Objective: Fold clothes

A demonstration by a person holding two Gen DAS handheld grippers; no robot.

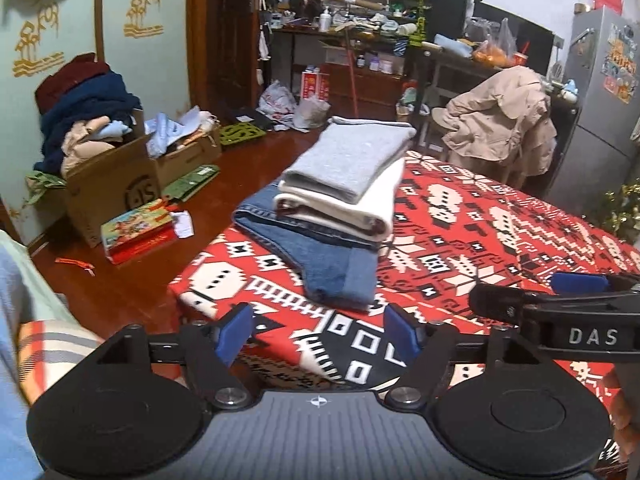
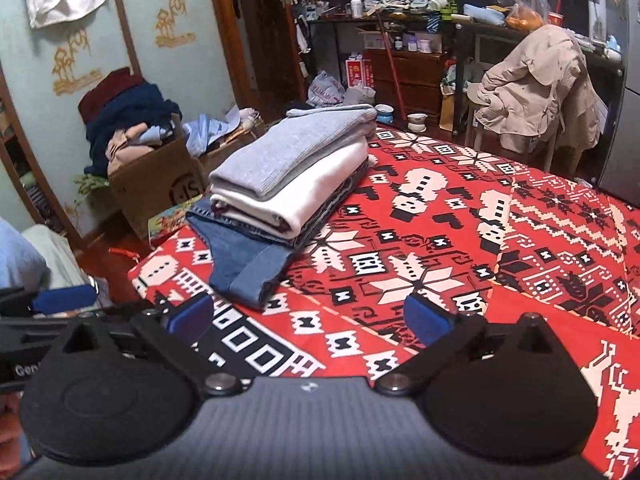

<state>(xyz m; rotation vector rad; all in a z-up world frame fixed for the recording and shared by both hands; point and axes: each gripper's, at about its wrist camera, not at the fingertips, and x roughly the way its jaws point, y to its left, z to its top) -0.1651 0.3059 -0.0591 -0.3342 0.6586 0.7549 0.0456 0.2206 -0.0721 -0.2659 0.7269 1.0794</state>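
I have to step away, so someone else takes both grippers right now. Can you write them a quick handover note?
Left gripper: open, nothing between its fingers.
Right gripper: open wide, also empty.
Both hover over the near edge of the red patterned blanket, short of the stack.
Done: three folded items stacked on the blanket's left side, grey garment on top, white garment under it, jeans at the bottom.
Left: no loose garment lies on the blanket; more clothes sit heaped in the cardboard box on the floor.

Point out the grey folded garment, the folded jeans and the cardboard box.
grey folded garment (image 1: 352, 158), left wrist view, its top face.
folded jeans (image 1: 332, 268), left wrist view, near cuffed leg.
cardboard box (image 2: 160, 184), right wrist view, front wall.
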